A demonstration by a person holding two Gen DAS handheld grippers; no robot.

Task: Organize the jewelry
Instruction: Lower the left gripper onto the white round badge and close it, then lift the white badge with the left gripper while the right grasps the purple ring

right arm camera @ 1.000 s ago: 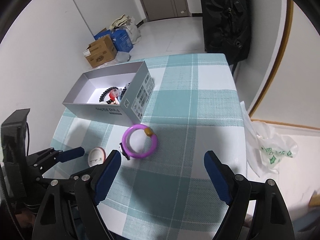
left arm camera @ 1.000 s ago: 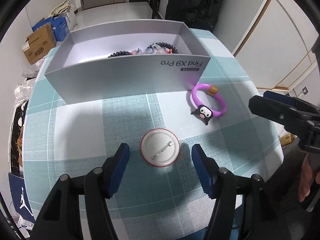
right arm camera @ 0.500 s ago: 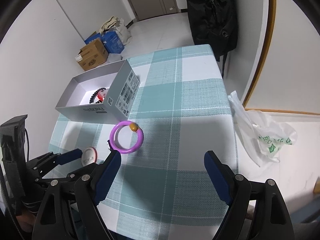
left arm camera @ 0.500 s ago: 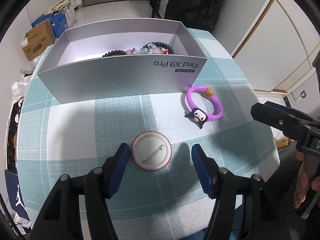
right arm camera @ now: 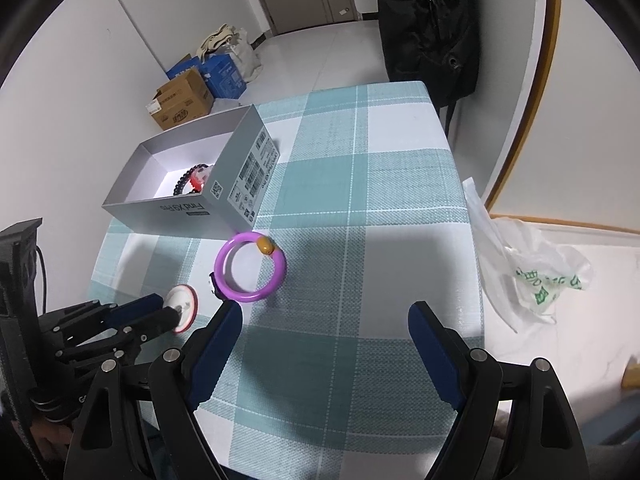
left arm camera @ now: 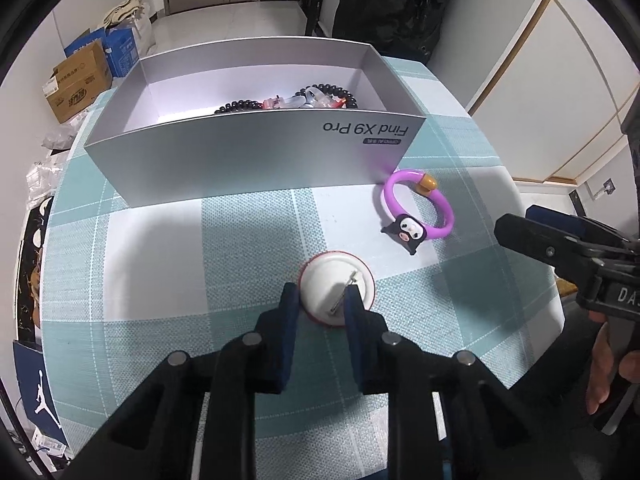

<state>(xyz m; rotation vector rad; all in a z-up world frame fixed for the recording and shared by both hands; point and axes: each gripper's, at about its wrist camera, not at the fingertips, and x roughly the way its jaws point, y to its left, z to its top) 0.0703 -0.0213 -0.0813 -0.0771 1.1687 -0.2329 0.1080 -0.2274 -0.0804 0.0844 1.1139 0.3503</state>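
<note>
The left gripper point(left arm camera: 322, 300) has its blue-padded fingers point(left arm camera: 289, 308) drawn in on the round white pin badge with a red rim point(left arm camera: 338, 286), which lies pin-side up on the teal-and-white checked tabletop point(left arm camera: 160, 260). From the right wrist view the badge looks tipped up at its near edge, so the hold seems to be on the rim and may be slim. I would squeeze firmly before lifting, raise it straight up, then carry it level over the near wall of the open grey cardboard box point(left arm camera: 248, 156) and release it low, beside the dark bead bracelets point(left arm camera: 320, 98) already inside. The purple plastic ring with a black cartoon charm point(left arm camera: 416, 210) lies just beside the box's corner, untouched. The right gripper point(right arm camera: 324, 344) hangs above the tabletop with its fingers wide apart, holding nothing; it should keep clear of the left one's path.
</note>
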